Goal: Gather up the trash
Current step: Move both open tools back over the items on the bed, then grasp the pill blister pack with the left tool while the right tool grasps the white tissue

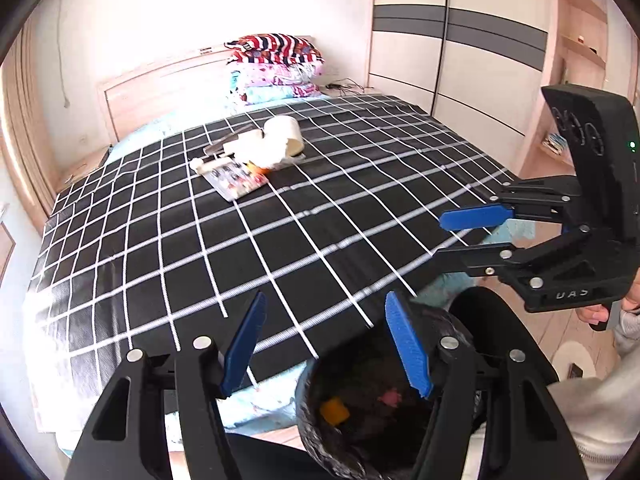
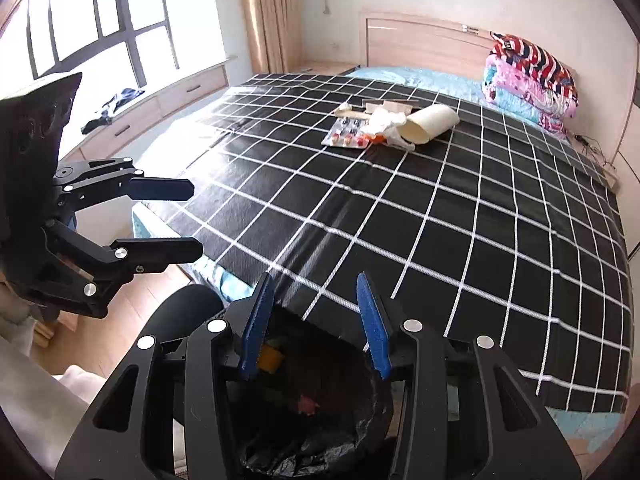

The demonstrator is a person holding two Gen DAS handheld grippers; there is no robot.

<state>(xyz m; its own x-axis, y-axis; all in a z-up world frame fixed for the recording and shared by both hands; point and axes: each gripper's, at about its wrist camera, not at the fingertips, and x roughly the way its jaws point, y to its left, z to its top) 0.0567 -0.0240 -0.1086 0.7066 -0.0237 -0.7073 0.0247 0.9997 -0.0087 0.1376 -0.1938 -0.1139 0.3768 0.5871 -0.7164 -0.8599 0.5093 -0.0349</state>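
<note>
A pile of trash lies mid-bed on the black checked cover (image 1: 160, 248): a cream paper cup (image 1: 284, 134) (image 2: 430, 122) on its side, crumpled white tissue (image 1: 252, 148) (image 2: 384, 120) and a pill blister pack (image 1: 236, 178) (image 2: 348, 132). Below both grippers, at the bed's near edge, stands a bin with a black bag (image 1: 320, 432) (image 2: 320, 448); an orange scrap (image 1: 334, 410) (image 2: 270, 356) and a pink scrap (image 1: 390, 396) lie inside. My left gripper (image 1: 326, 344) (image 2: 194, 220) and my right gripper (image 2: 314, 320) (image 1: 448, 236) hang over the bin, both open and empty, far from the pile.
Folded quilts and a striped pillow (image 1: 276, 68) are stacked by the wooden headboard (image 2: 420, 36). A wardrobe (image 1: 452, 40) stands beside the bed, and a window with a low drawer bench (image 2: 160, 96) on the other side. A person's hand (image 1: 600, 312) holds the right gripper.
</note>
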